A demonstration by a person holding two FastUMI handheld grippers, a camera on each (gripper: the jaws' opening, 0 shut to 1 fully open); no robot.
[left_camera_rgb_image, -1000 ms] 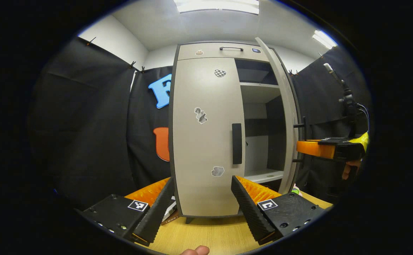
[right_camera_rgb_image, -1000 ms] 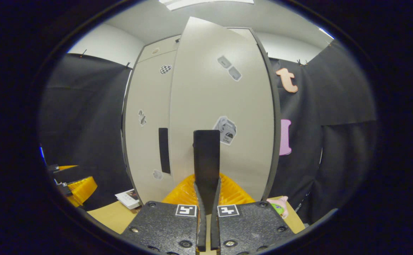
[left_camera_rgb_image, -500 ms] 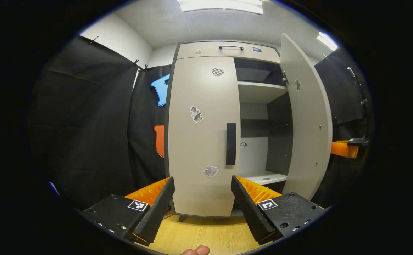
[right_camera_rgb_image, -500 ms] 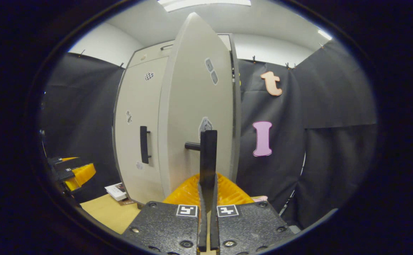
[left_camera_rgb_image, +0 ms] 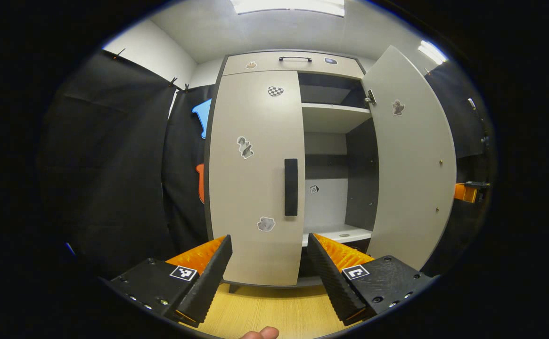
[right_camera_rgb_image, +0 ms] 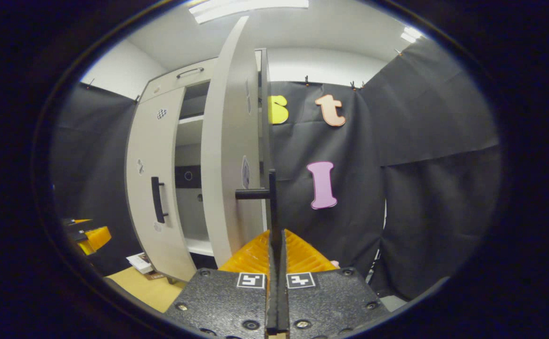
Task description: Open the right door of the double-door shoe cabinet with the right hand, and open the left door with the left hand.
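The grey shoe cabinet stands ahead on the table. Its left door (left_camera_rgb_image: 255, 174) is closed, with a black vertical handle (left_camera_rgb_image: 291, 187) level with and beyond my open left gripper (left_camera_rgb_image: 269, 239), which holds nothing. The right door (left_camera_rgb_image: 411, 155) stands swung wide, baring the shelves (left_camera_rgb_image: 333, 117). In the right gripper view that door (right_camera_rgb_image: 229, 160) is nearly edge-on, and my right gripper (right_camera_rgb_image: 274, 233) is shut on its black handle (right_camera_rgb_image: 273, 197). The left door (right_camera_rgb_image: 149, 155) and its handle (right_camera_rgb_image: 157, 199) show to the left. The right gripper's orange body (left_camera_rgb_image: 465, 192) peeks past the open door's edge.
A wooden tabletop (left_camera_rgb_image: 274, 313) runs under the cabinet, with a thumb (left_camera_rgb_image: 260, 333) at the bottom edge. A booklet (right_camera_rgb_image: 138, 262) lies by the cabinet's left foot. A top drawer with a handle (left_camera_rgb_image: 295, 59) sits above the doors. Black cloth walls close in on both sides.
The right door has swung from part open to wide open, drawn by my right gripper on its handle. The left gripper stays open, facing the closed left door.
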